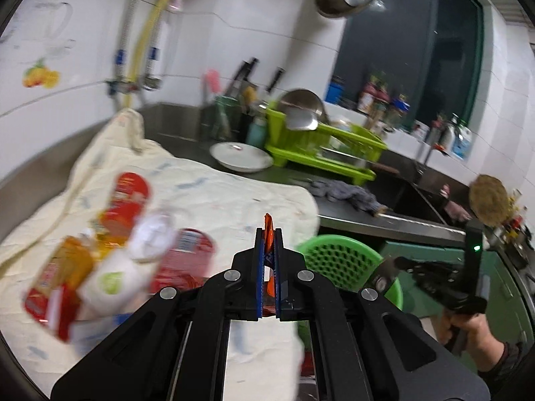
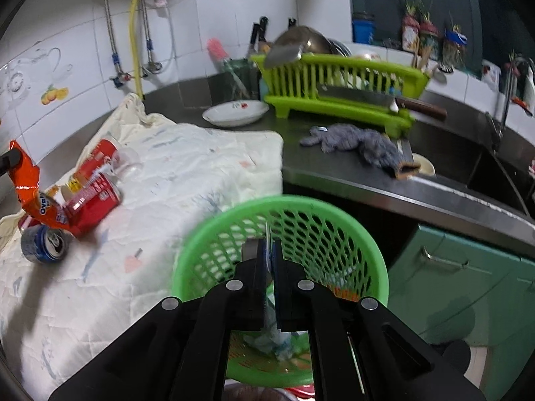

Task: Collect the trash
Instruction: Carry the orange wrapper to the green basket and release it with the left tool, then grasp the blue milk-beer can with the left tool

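Note:
My left gripper (image 1: pixel 268 235) is shut on an orange wrapper (image 1: pixel 268 225); the wrapper also shows in the right wrist view (image 2: pixel 28 180), hanging above the trash pile. My right gripper (image 2: pixel 270 245) is shut on a thin clear-and-blue plastic wrapper (image 2: pixel 271 330) and holds it over the green mesh basket (image 2: pixel 234 220), which also shows in the left wrist view (image 1: pixel 337 257). Red cans (image 2: pixel 92 200), a blue can (image 2: pixel 43 244) and a clear cup (image 2: pixel 125 162) lie on the cream cloth (image 2: pixel 187 180).
A white dish (image 2: pixel 235 113), a green dish rack (image 2: pixel 337 97) with a cleaver, and a grey rag (image 2: pixel 354 143) sit on the steel counter. A sink (image 2: pixel 495 180) is at the right. Green cabinet doors (image 2: pixel 461 267) are below.

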`<state>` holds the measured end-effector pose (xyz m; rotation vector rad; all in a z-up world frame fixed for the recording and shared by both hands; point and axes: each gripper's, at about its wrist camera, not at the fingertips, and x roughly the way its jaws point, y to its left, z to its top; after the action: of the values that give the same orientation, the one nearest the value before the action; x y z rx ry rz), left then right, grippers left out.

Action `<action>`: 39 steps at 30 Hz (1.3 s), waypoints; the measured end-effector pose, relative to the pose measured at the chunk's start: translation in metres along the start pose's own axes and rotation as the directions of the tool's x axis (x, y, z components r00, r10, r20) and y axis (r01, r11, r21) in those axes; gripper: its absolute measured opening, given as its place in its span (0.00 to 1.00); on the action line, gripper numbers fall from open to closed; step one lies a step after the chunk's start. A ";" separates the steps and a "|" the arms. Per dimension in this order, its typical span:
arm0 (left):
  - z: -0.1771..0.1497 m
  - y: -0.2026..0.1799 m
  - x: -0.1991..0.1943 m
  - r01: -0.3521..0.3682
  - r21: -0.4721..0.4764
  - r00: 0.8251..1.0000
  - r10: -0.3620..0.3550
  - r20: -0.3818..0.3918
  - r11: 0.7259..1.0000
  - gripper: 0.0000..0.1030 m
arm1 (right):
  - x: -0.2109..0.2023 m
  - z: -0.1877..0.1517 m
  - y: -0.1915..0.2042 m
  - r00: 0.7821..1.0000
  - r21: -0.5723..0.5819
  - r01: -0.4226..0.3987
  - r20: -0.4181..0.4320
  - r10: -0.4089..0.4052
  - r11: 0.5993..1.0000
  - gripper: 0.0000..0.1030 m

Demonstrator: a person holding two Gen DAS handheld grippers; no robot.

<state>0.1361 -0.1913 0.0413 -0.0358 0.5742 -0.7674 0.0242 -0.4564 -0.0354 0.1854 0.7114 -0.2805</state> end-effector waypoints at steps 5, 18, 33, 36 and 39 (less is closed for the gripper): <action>-0.003 -0.036 0.035 0.049 0.030 0.998 -0.048 -0.038 0.998 0.03 | 0.001 -0.009 -0.012 1.000 0.022 -0.004 -0.014 0.004 1.000 0.06; -0.021 -0.094 0.111 0.097 0.070 0.984 -0.085 -0.156 0.993 0.03 | -0.007 -0.019 -0.032 1.000 0.045 0.007 0.002 -0.007 0.999 0.44; -0.057 -0.105 0.165 0.099 0.022 0.954 -0.089 -0.285 0.995 0.22 | -0.019 -0.026 -0.041 1.000 0.047 0.026 0.016 -0.026 0.999 0.62; -0.059 -0.104 0.162 0.096 0.025 0.957 -0.085 -0.279 0.995 0.31 | -0.019 -0.028 -0.040 1.000 0.047 0.025 0.014 -0.025 0.999 0.67; -0.058 -0.101 0.156 0.091 0.027 0.958 -0.080 -0.276 0.995 0.38 | -0.019 -0.030 -0.037 1.000 0.042 0.022 0.013 -0.023 0.999 0.68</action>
<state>0.1315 -0.3584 -0.0589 0.0841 0.8259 -0.8748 -0.0198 -0.4800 -0.0473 0.2156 0.6954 -0.3181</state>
